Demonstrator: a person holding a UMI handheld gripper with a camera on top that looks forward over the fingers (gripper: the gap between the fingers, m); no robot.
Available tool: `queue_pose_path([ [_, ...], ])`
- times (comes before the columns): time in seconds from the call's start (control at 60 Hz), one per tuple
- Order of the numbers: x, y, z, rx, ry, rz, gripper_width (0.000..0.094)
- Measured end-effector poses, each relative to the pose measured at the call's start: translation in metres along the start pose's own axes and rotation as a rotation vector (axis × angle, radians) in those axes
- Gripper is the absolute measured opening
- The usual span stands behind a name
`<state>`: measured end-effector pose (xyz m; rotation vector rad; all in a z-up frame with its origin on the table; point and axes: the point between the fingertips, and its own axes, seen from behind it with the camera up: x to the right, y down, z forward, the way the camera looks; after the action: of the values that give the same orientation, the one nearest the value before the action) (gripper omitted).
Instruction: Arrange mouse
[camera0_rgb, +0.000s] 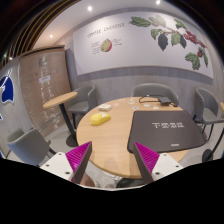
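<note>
A round wooden table stands ahead of me. A black mouse mat with white lettering lies on its right half. A small pale yellow thing, about the size of a mouse, lies on the bare wood left of the mat. My gripper is open, with its magenta pads wide apart at the table's near edge. A pale grey-white shape shows low between the fingers with a gap on each side; I cannot tell what it is.
A dark flat object lies at the table's far side. Grey chairs stand around the table, one close at the left. A smaller wooden table stands further left. The wall behind bears a leaf mural.
</note>
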<state>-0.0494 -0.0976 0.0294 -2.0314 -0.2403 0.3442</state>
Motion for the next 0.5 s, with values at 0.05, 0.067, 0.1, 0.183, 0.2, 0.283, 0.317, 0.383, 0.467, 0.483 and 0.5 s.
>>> queue_pose_path([
  [0.05, -0.001, 0.001, 0.006, -0.004, 0.0, -0.018, 0.085],
  [0.067, -0.001, 0.002, 0.006, -0.006, 0.0, -0.025, 0.0852],
  [0.1, 0.001, 0.003, 0.007, -0.011, 0.008, -0.038, 0.0853],
  [0.183, -0.01, 0.0, 0.021, -0.019, 0.045, -0.058, 0.0851],
  [0.2, -0.011, 0.0, 0.022, -0.019, 0.049, -0.063, 0.0851],
  [0.283, -0.025, -0.005, 0.033, -0.031, 0.042, -0.083, 0.0851],
  [0.317, -0.032, -0.004, 0.038, -0.038, 0.029, -0.086, 0.0852],
  [0.383, -0.037, -0.003, 0.049, -0.049, -0.018, -0.089, 0.0851],
  [0.467, -0.057, -0.002, 0.072, -0.087, -0.057, -0.067, 0.0851],
  [0.483, -0.061, -0.003, 0.078, -0.088, -0.064, -0.064, 0.0852],
  [0.5, -0.08, -0.009, 0.089, -0.09, -0.057, -0.056, 0.0851],
])
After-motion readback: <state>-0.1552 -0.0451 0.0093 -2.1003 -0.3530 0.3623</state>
